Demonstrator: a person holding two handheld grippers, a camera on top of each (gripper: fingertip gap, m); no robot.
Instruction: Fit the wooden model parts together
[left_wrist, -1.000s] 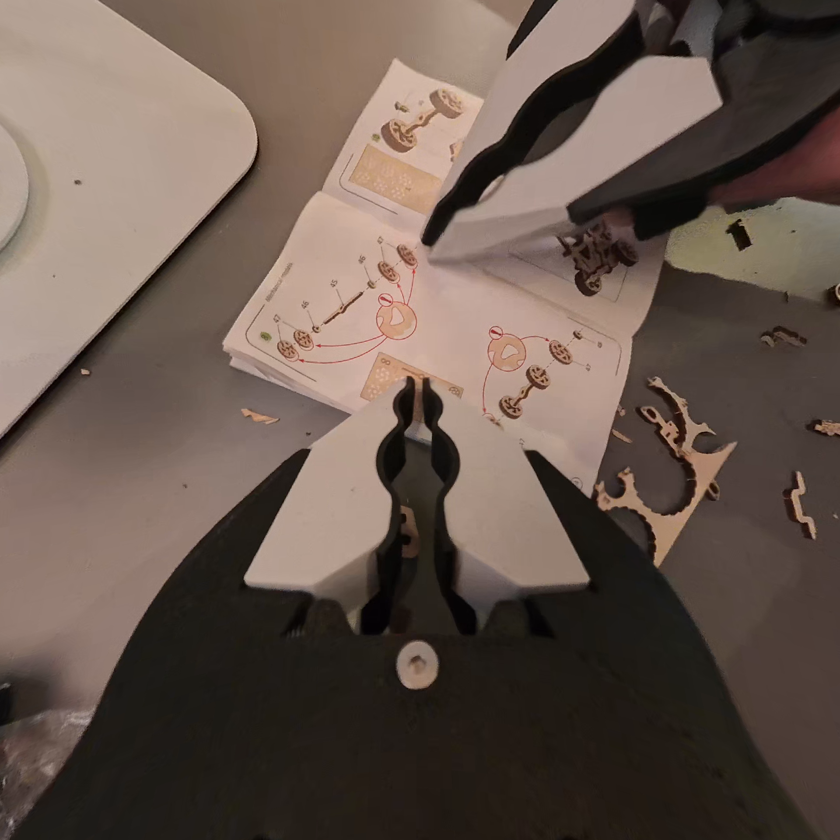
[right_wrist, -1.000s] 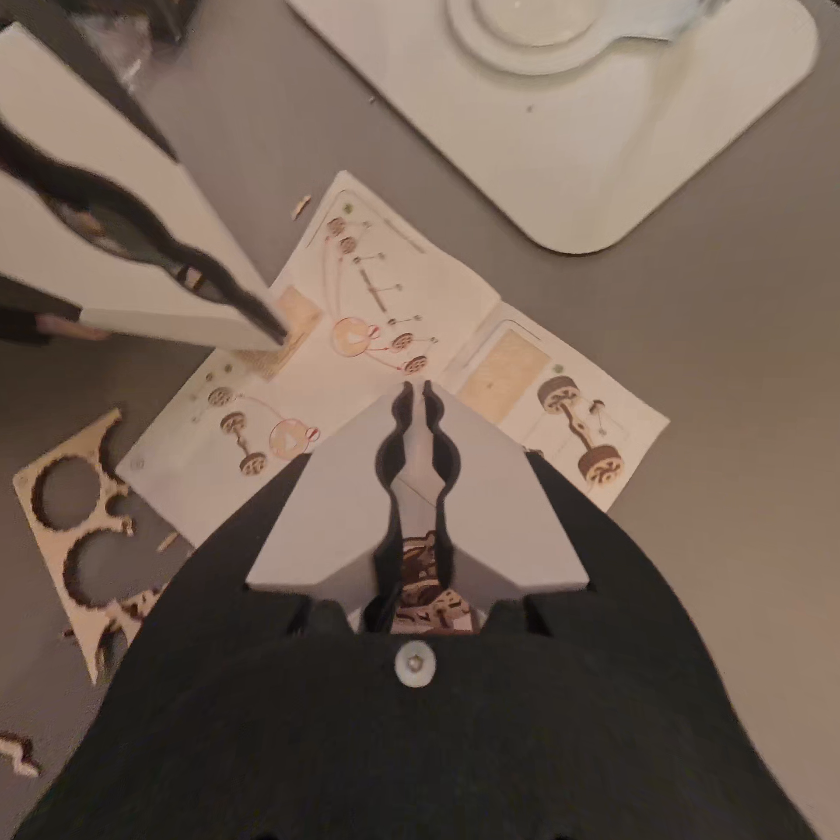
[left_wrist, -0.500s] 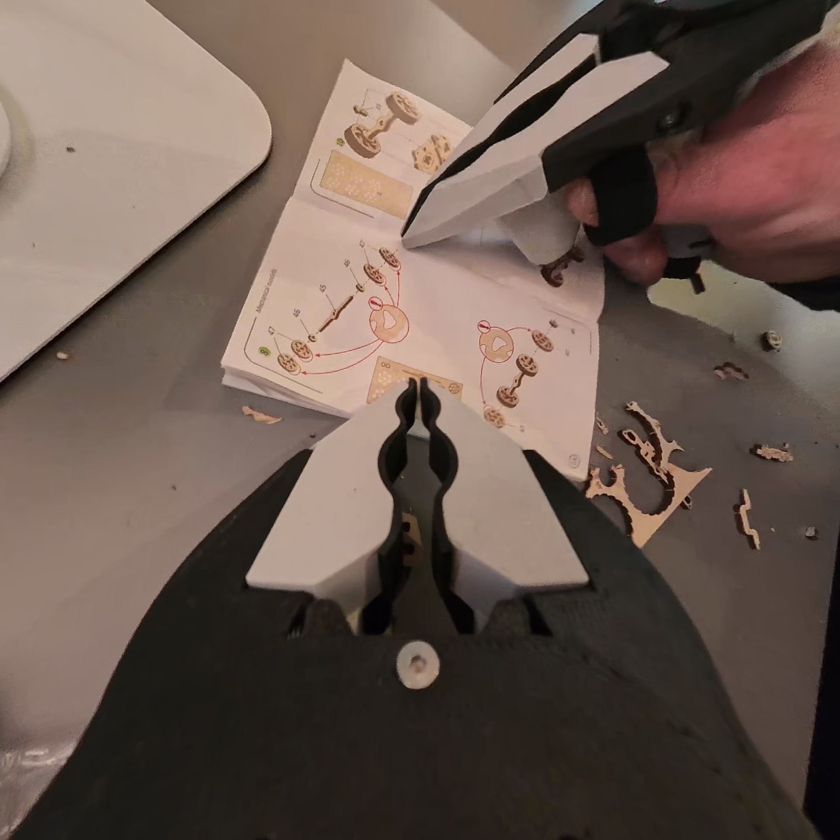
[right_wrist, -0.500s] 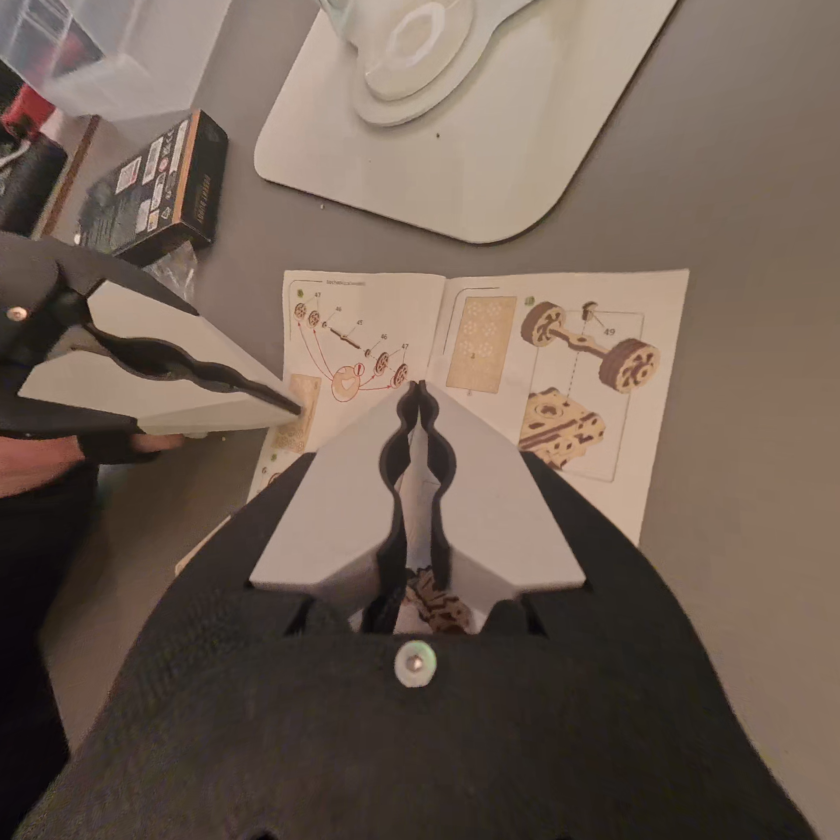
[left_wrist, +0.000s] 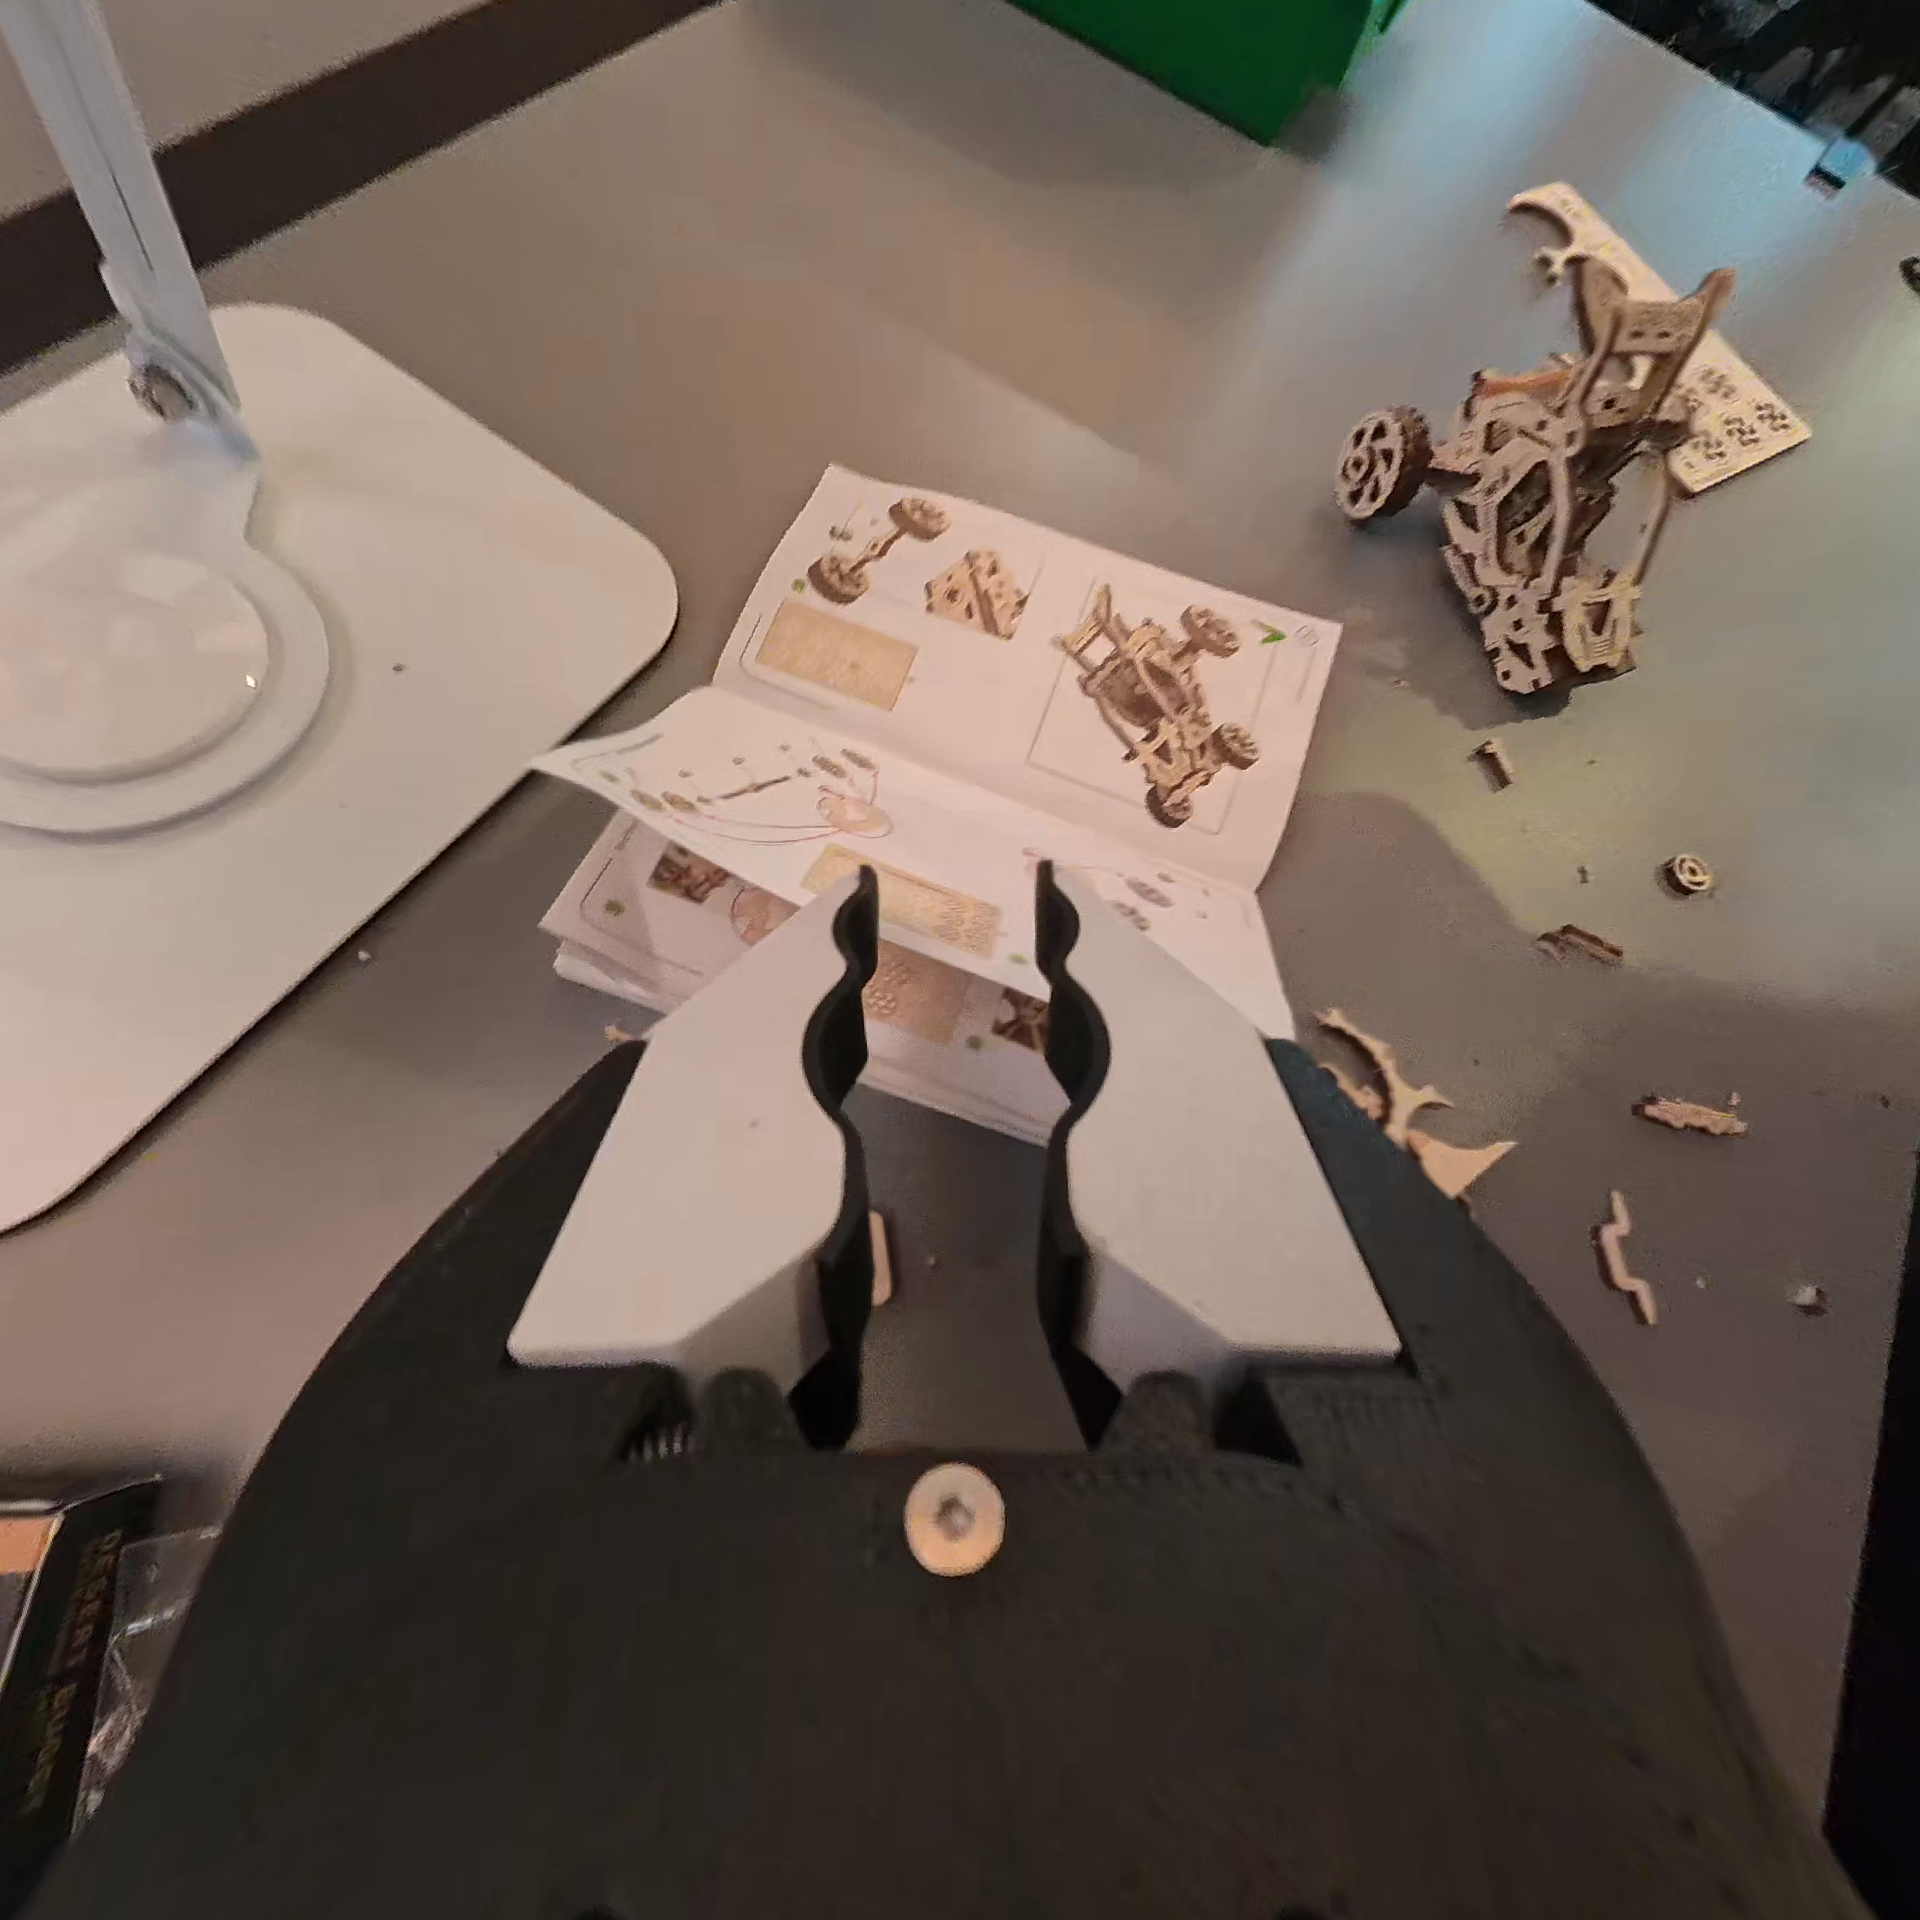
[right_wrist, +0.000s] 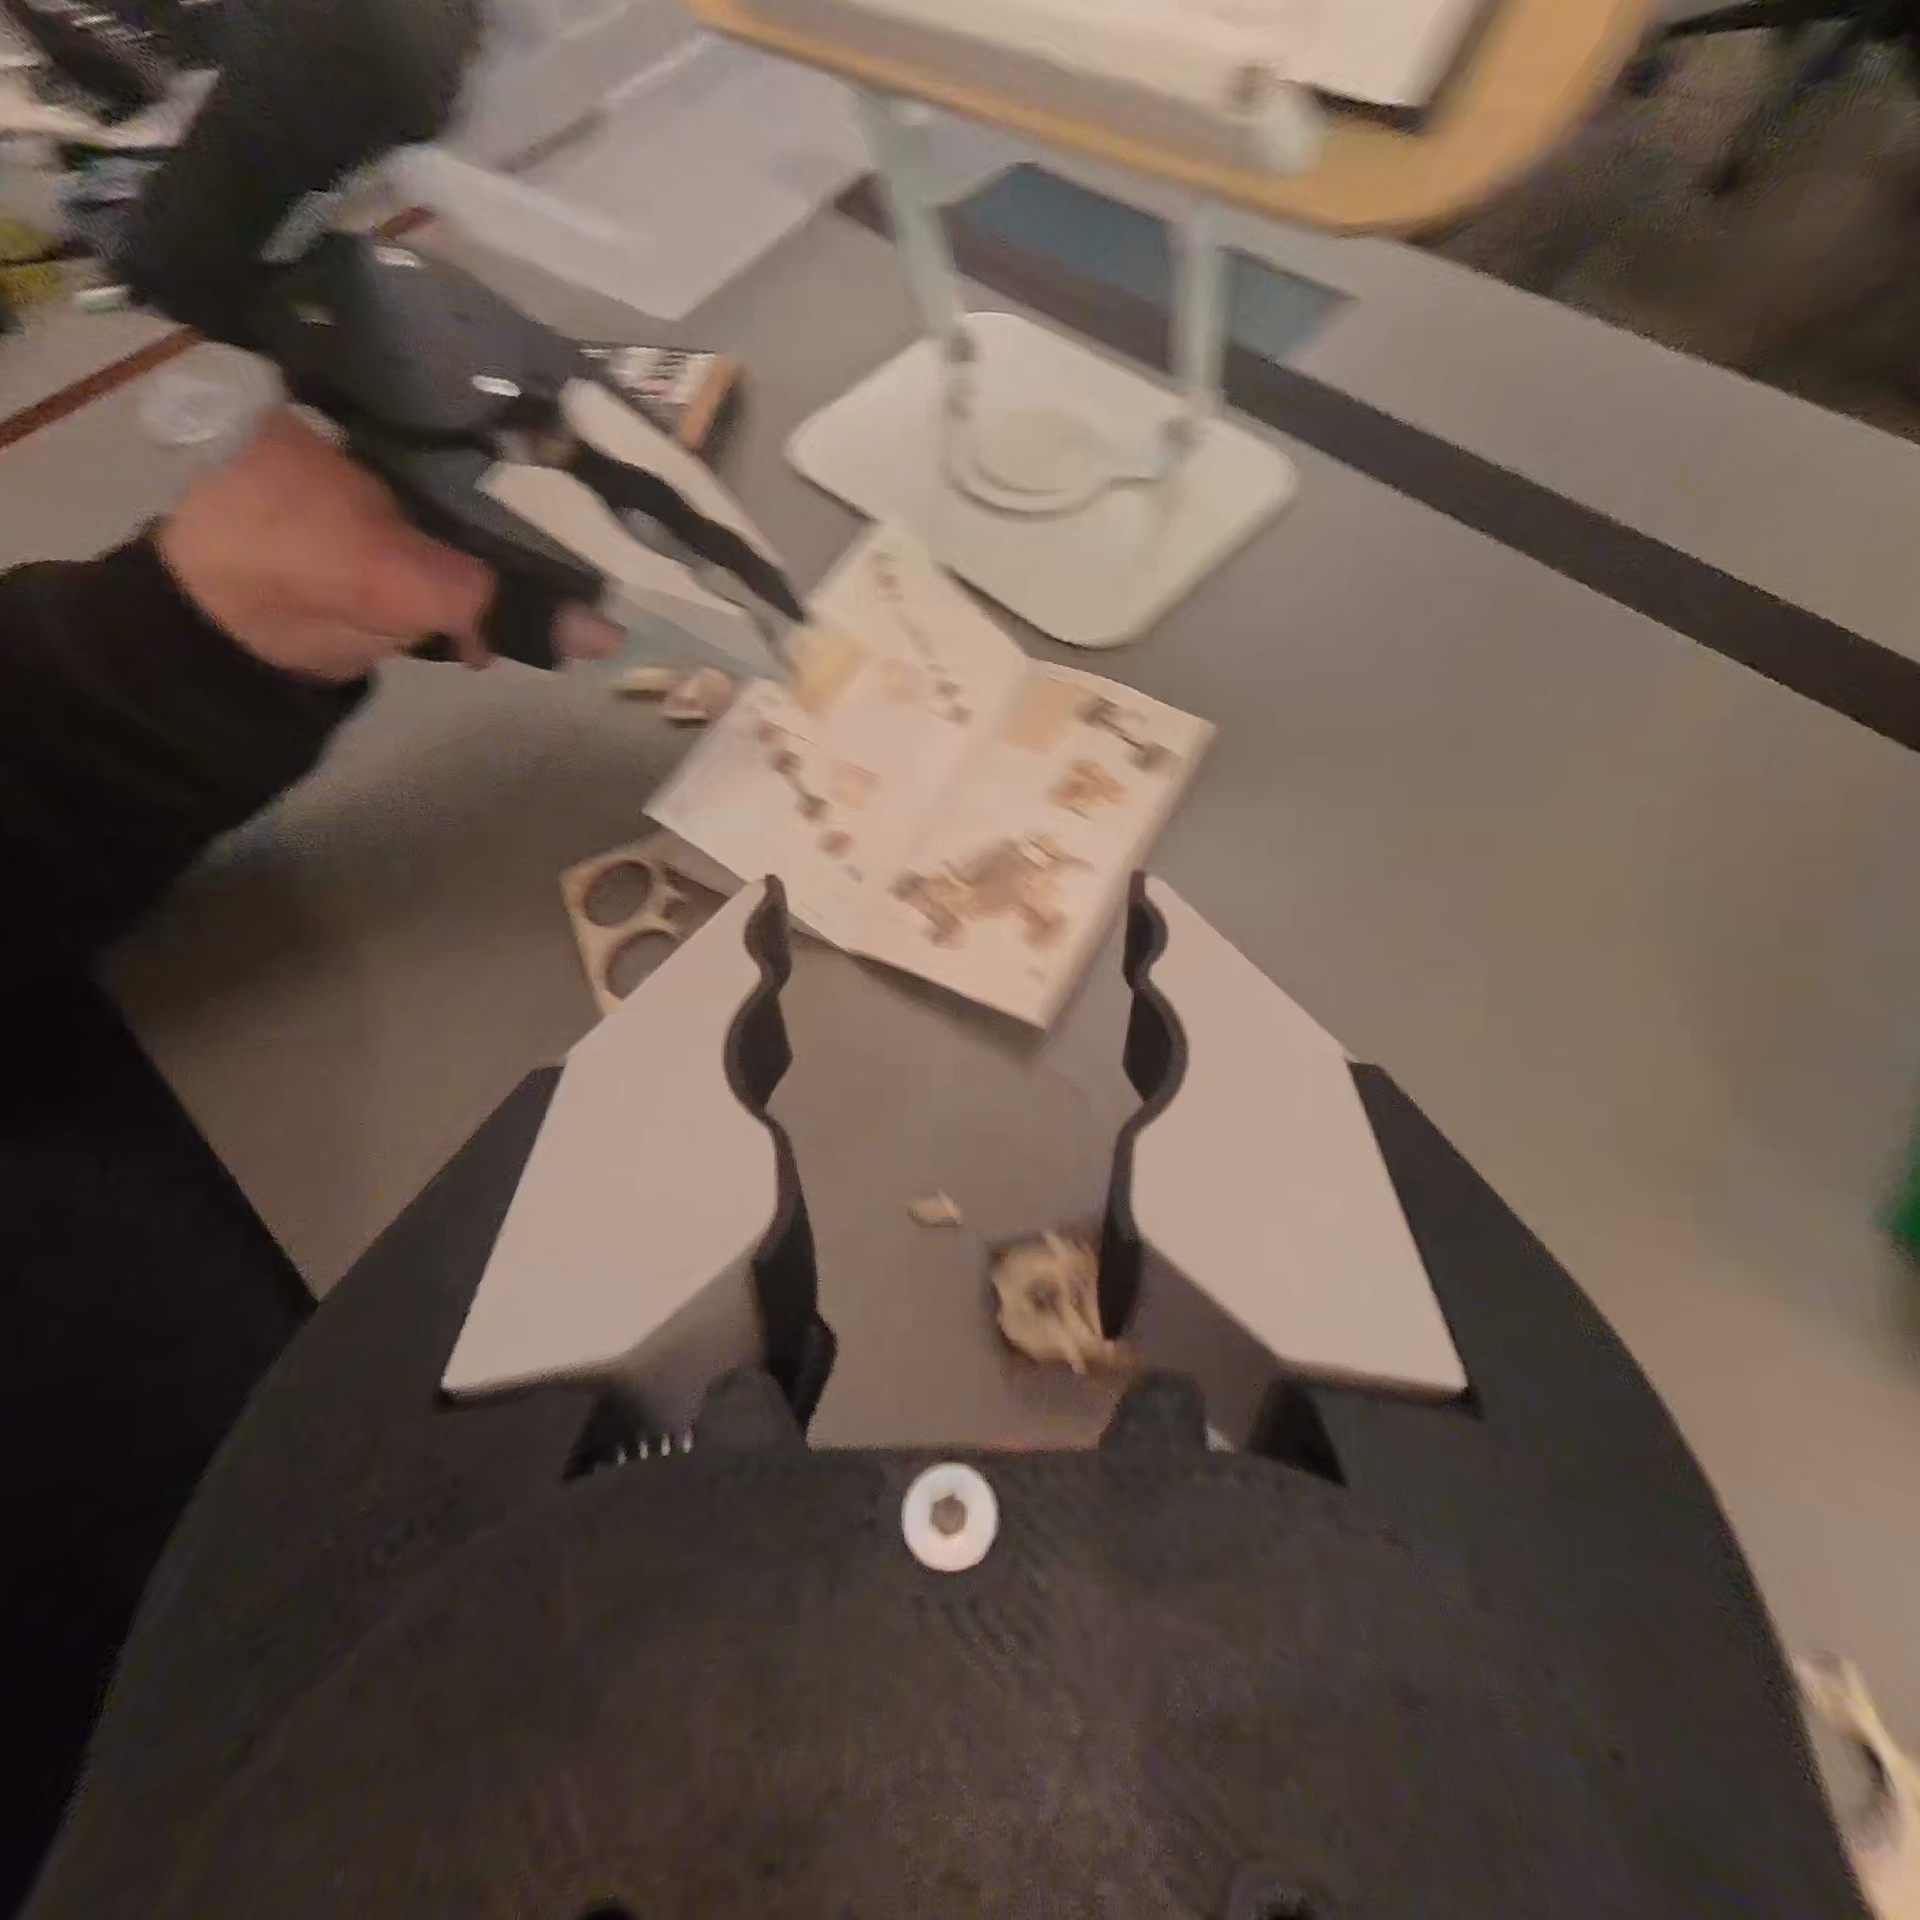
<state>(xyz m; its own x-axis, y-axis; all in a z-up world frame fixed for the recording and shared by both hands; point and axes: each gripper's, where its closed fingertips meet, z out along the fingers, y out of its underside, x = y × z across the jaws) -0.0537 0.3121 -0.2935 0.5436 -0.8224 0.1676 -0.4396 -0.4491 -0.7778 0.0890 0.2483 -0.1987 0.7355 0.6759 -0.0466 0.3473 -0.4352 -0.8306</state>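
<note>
Grey table top holds everything: just ahead of the left gripper (left_wrist: 951, 883), fingers apart and empty, lies the open white paper booklet (left_wrist: 1023, 717), likely for checking steps; far to its right sits the half-built brown wooden model car (left_wrist: 1527, 509), while the right gripper (right_wrist: 951, 904) hangs wide apart over a small wooden piece (right_wrist: 1049, 1299)

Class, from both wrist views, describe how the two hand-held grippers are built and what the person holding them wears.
Each gripper, left gripper and right gripper, has a broad, black, rough-textured body with a pale round screw head at its centre. Two light grey wedge-shaped fingers taper to points; their inner faces carry wavy black pads. A small spring shows at the left finger's base. The person's hand emerges from a dark sleeve, with a watch-like band at the wrist.
</note>
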